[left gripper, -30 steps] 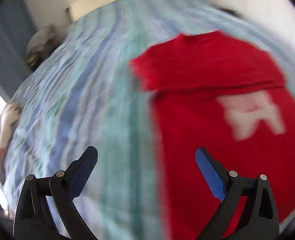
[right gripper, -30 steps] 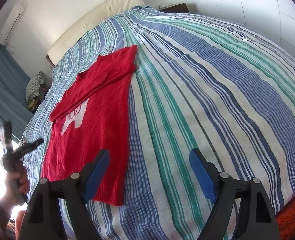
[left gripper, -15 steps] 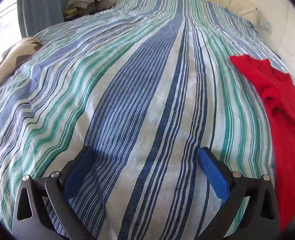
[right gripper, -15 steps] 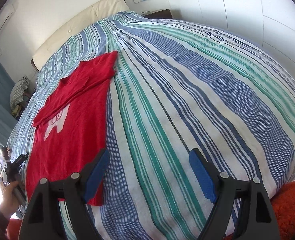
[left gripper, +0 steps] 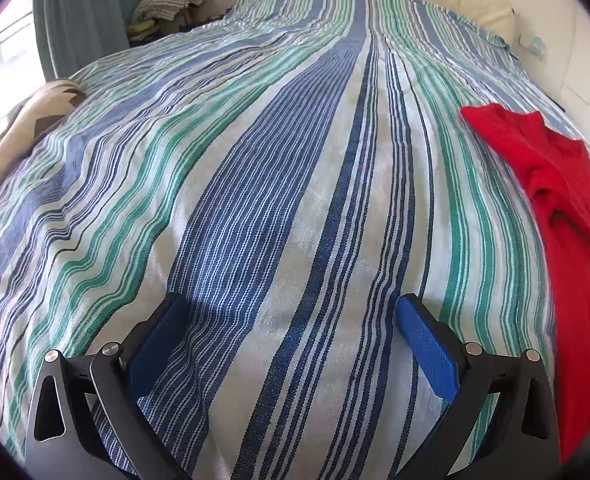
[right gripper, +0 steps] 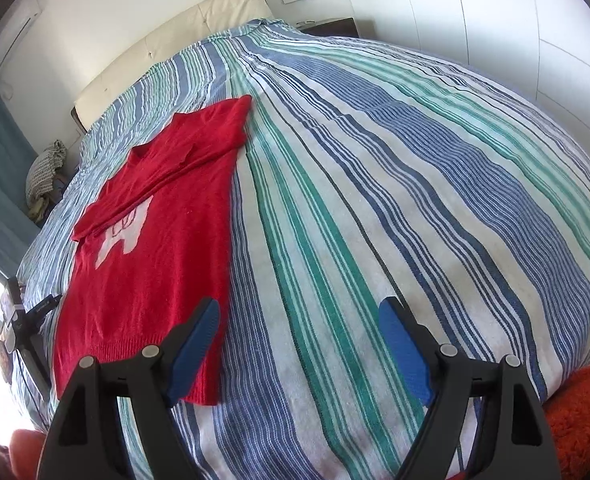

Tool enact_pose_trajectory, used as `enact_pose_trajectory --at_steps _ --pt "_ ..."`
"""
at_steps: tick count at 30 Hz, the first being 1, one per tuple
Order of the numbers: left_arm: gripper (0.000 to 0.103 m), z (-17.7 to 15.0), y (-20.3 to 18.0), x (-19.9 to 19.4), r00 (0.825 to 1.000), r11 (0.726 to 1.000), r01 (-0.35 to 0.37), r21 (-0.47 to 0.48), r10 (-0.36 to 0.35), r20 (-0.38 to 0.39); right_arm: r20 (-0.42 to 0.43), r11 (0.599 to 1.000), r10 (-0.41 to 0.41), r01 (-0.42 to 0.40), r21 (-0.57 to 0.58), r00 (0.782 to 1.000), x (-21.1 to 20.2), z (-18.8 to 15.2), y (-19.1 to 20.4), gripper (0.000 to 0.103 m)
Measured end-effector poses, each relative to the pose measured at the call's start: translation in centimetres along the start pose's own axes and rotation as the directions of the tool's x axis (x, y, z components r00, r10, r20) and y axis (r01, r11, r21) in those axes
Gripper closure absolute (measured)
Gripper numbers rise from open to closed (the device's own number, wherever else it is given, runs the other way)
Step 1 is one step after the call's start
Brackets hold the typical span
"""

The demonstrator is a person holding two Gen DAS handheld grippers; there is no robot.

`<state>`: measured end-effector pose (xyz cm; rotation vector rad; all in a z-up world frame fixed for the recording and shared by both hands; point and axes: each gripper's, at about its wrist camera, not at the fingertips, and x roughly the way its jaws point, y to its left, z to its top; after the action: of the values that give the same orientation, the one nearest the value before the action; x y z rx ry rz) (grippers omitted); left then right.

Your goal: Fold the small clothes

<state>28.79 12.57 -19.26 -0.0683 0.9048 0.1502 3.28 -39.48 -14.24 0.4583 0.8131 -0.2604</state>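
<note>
A red sweater (right gripper: 155,248) with a white figure on its chest lies flat on the striped bedspread (right gripper: 375,200), both sleeves folded across its top. In the left wrist view it lies along the right edge (left gripper: 575,240). My right gripper (right gripper: 299,320) is open and empty, just right of the sweater's bottom hem. My left gripper (left gripper: 291,316) is open and empty over bare bedspread (left gripper: 255,160), left of the sweater. The left gripper also shows small at the left edge of the right wrist view (right gripper: 27,316).
A cream headboard (right gripper: 167,52) runs along the far end of the bed. A pile of cloth (left gripper: 171,4) sits by teal curtains (left gripper: 83,12). A patterned pillow (left gripper: 23,128) lies at the left. An orange rug (right gripper: 583,420) lies at the bed's near right corner.
My left gripper has swung left, off the sweater, and now faces bare bedspread. My right gripper has drifted a little nearer the sweater's hem. Both stay open.
</note>
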Motion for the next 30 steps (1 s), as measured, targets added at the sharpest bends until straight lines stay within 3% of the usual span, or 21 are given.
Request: enact_pose_trajectory --at_steps 13,30 --pt "0.0 0.0 0.0 0.0 1.0 1.0 0.0 0.0 0.0 0.0 0.01 0.997 0.022 -0.022 0.075 1.0 -0.7 0.2 -1.8 0.022" --pt "0.0 0.1 0.1 0.1 1.0 1.0 0.001 0.0 -0.001 -0.001 0.025 1.0 0.02 -0.021 0.017 0.999 -1.3 0.0 -0.7 0.022"
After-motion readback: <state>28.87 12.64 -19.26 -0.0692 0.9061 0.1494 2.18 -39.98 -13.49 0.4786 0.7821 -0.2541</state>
